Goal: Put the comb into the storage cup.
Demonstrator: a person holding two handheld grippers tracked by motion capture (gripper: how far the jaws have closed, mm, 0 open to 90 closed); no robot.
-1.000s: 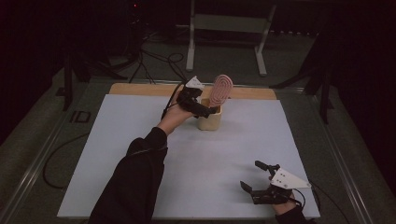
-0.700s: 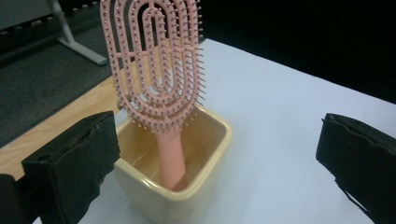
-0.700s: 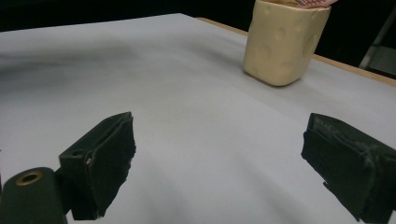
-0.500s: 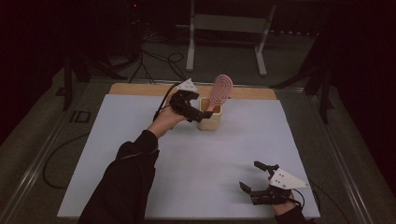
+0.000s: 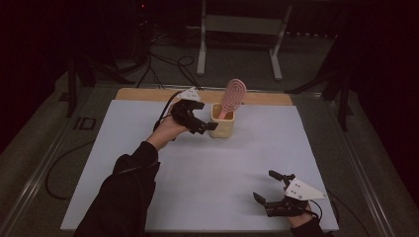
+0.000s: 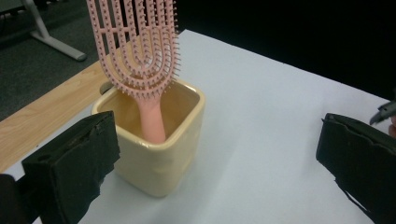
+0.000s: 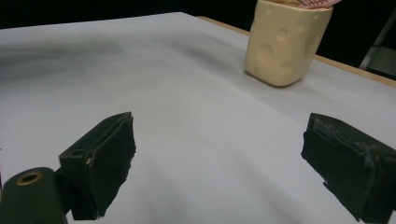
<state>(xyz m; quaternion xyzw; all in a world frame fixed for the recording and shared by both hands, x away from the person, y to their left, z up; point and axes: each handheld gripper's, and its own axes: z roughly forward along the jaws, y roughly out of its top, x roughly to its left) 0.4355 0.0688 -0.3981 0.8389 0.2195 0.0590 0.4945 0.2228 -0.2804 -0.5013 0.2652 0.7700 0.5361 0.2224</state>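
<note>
Jaws of the left gripper (image 5: 205, 124) gape wide, empty, apparently just beside the yellow cup (image 5: 222, 120) at upper centre holding a pink hairbrush (image 5: 232, 95); the right gripper (image 5: 271, 187), lower right, also spread, empty.

No text, label, brand, number or sign can be read on anything in these views.
</note>
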